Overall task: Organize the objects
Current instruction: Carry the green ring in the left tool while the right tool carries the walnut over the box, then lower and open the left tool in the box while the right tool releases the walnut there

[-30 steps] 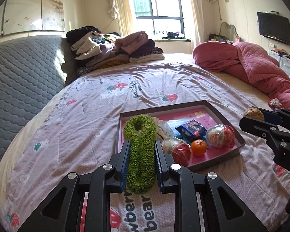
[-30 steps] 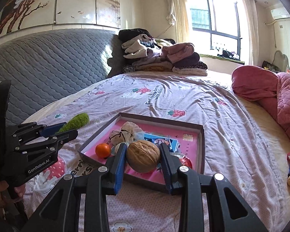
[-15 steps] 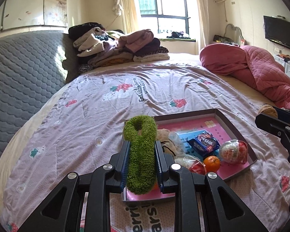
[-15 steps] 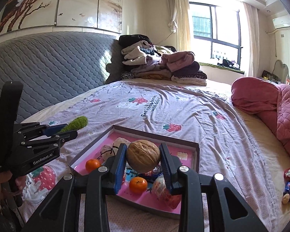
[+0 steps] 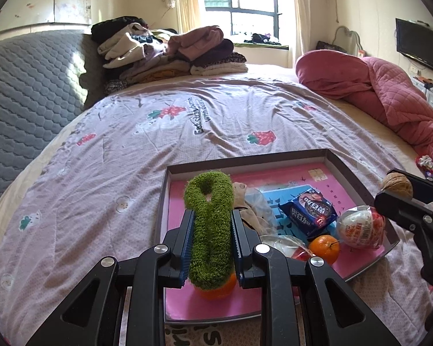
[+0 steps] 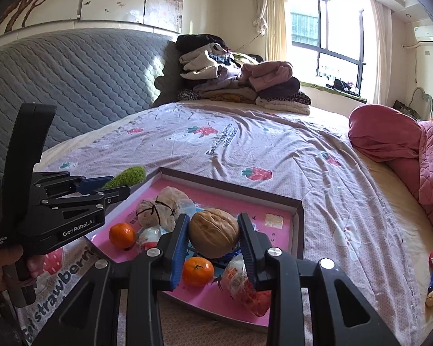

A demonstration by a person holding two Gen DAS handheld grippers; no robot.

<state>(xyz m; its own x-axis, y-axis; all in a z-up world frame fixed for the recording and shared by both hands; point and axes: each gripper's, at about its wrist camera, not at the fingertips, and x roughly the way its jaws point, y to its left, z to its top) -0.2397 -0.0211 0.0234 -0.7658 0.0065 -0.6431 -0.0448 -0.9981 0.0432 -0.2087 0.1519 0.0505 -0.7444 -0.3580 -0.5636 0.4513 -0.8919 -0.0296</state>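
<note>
Left wrist view: the green fuzzy loop (image 5: 210, 230) is standing lengthwise between the left gripper (image 5: 210, 248) jaws, which are clamping it over the box (image 5: 360, 184) near-left corner. The right gripper (image 6: 213, 242) is pinching the walnut (image 6: 213, 236) over its near edge.

A bed (image 5: 187, 132) spread with a lilac strawberry-print cover fills the frame. A shallow tray (image 5: 358, 181) with a pink floor lies on it at lower centre-right. Folded clothes (image 5: 170, 52) are stacked at upper centre, against the grey quilted headboard (image 5: 29, 86). A rumpled pink quilt (image 5: 389, 98) lies at the right edge.
</note>
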